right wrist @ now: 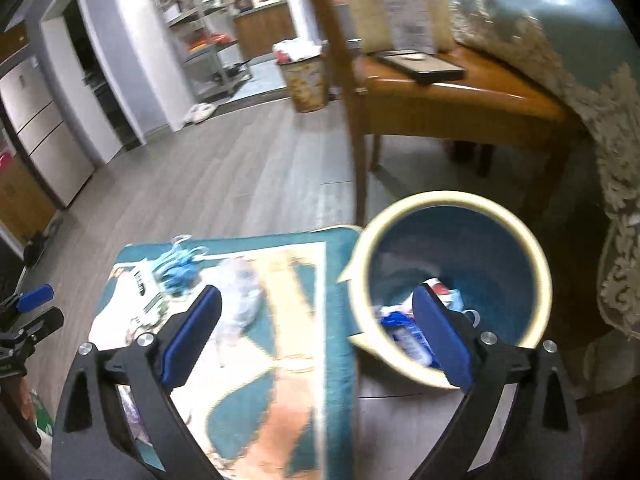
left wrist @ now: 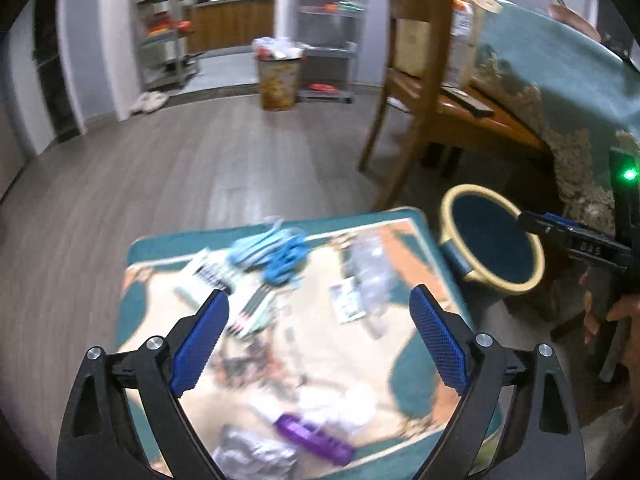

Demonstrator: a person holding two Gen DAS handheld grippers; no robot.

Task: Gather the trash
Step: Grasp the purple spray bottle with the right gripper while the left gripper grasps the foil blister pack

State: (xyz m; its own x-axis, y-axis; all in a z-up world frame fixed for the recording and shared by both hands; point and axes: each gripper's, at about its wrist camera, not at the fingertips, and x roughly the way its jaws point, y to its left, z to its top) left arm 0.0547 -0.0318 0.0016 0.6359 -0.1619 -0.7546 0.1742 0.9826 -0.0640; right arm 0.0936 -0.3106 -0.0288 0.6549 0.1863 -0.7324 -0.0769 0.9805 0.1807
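Below, in the left wrist view, the left gripper (left wrist: 318, 336) is held wide open and empty over a tabletop (left wrist: 416, 368) strewn with trash (left wrist: 368, 272). In the right wrist view, the right gripper (right wrist: 316, 330) is spread wide and empty; the bin (right wrist: 452, 280), right of the tabletop, contains wrappers (right wrist: 408, 340).

Bin (right wrist: 452, 216) right of mat (right wrist: 256, 400)

Right hand-held gripper (right wrist: 316, 332) gapes empty over bin (right wrist: 540, 264) holding wrappers (right wrist: 404, 336)
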